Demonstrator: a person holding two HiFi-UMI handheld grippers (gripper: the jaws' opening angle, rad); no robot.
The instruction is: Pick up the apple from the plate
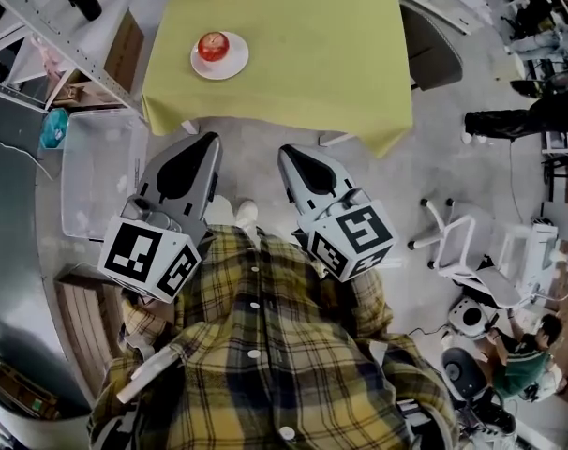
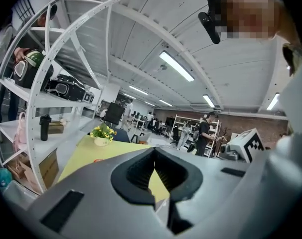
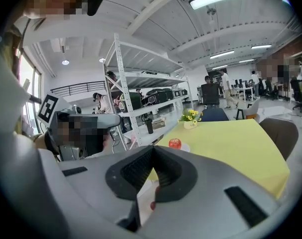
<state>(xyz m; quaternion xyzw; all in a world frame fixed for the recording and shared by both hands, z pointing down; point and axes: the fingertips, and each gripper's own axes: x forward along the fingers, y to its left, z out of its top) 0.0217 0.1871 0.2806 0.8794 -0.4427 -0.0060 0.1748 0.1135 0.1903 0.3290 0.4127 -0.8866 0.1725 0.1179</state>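
- The apple (image 1: 211, 46) is sitting on the white plate (image 1: 237, 60), and the plate is resting on the yellow table (image 1: 303, 54), near the table's left front corner as the head view shows it
- The left gripper (image 1: 210, 141) is hanging over the grey floor, short of the table's near edge, with its tips pointing toward the table and well apart from the apple
- In the left gripper view the left gripper (image 2: 154, 150) is showing its jaws pressing together at the tips, clenched with nothing between them
- The right gripper (image 1: 286, 151) is hovering just beside the left one, also over the floor and short of the table
- In the right gripper view the right gripper (image 3: 152, 149) is showing its two pads meeting at the tips, clenched and carrying nothing
- That same view is showing the apple (image 3: 175, 143) beyond the closed jaws, standing on the plate (image 3: 186, 147), with a pot of yellow flowers (image 3: 190, 117) standing farther back on the table (image 3: 230, 143)
- The left gripper view is catching the pot of yellow flowers (image 2: 102, 133) and a white shelving rack (image 2: 46, 99) standing to the left of the table (image 2: 83, 158)
- The person's plaid shirt (image 1: 265, 345) is filling the lower part of the head view, behind the two marker cubes
- A clear plastic bin (image 1: 97, 172) is lying on the floor left of the left gripper, and a grey chair (image 1: 434, 50) is standing at the table's right side
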